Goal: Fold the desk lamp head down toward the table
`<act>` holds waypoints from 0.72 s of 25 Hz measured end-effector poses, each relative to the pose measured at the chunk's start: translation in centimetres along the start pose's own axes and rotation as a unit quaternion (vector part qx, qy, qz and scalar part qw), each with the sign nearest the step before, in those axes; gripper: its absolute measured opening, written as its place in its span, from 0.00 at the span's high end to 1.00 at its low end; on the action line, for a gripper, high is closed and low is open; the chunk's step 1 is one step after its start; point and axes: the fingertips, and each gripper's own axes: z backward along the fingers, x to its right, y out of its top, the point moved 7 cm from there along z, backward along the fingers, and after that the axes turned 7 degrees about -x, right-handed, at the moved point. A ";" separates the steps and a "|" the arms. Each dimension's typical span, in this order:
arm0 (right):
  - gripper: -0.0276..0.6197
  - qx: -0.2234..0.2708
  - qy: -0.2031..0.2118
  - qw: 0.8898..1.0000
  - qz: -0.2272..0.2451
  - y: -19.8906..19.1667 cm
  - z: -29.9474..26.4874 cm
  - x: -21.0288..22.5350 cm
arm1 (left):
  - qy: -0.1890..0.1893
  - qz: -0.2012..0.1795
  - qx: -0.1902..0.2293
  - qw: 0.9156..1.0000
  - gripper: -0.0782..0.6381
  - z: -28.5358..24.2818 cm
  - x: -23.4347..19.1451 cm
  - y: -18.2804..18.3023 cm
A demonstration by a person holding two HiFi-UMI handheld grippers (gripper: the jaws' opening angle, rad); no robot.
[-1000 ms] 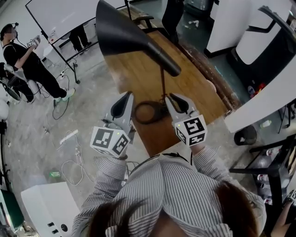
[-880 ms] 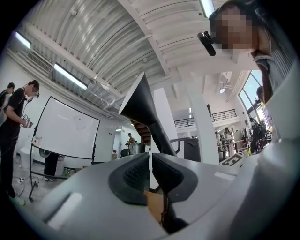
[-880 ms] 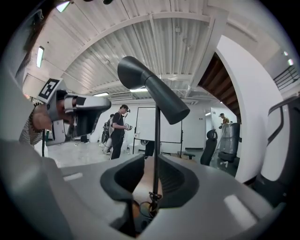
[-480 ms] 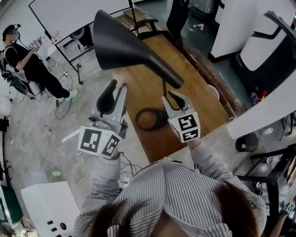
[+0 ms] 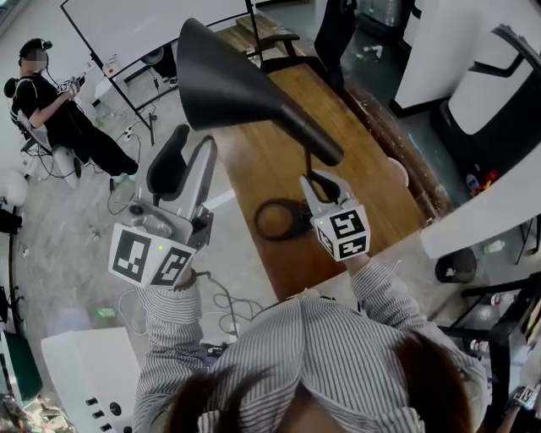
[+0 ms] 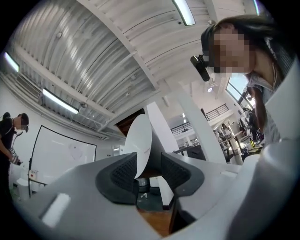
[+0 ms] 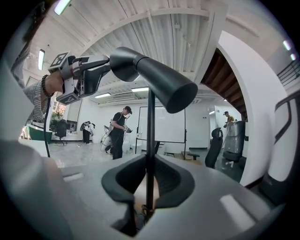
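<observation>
The black desk lamp stands on the wooden table (image 5: 254,161). Its cone-shaped head (image 5: 232,89) points up and left above the thin stem (image 5: 309,163) and ring base (image 5: 281,220). My left gripper (image 5: 194,135) is raised beside the wide rim of the head. Its jaws have just been opening and stand open. In the left gripper view the head's white inner face (image 6: 140,140) shows just past my left gripper (image 6: 149,171), and nothing is pressed. My right gripper (image 5: 325,183) is low on the stem. In the right gripper view its pads close on the stem (image 7: 150,140) at my right gripper (image 7: 149,177).
A person (image 5: 52,110) stands at the far left by a whiteboard (image 5: 144,25). An office chair (image 5: 283,44) sits behind the table. Cables (image 5: 221,303) lie on the floor below my left arm. A white cabinet (image 5: 84,376) is at the bottom left.
My left gripper rose from beside the table's edge up to the lamp head's rim, and its jaws went from shut to open. My right gripper shifted slightly onto the stem.
</observation>
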 end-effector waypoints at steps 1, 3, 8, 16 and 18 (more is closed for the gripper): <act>0.88 -0.001 0.000 1.000 -0.001 0.0 0.0 0.0 | -0.004 -0.008 0.003 1.000 0.68 -0.1 -0.1 0.4; 0.88 -0.002 0.002 1.000 -0.007 0.1 -0.1 0.0 | -0.013 -0.021 0.009 1.000 0.69 -0.5 -0.1 1.0; 0.88 -0.004 0.002 1.000 -0.011 0.1 0.0 0.0 | -0.037 -0.024 0.005 0.999 0.80 -1.1 0.0 1.3; 0.88 -0.003 0.006 1.000 -0.010 0.2 0.2 -0.1 | -0.058 -0.002 0.025 0.998 0.82 -1.0 -0.2 1.3; 0.88 -0.003 0.006 1.000 -0.009 0.2 0.3 -0.1 | -0.059 0.003 0.031 0.998 0.82 -0.9 -0.2 1.1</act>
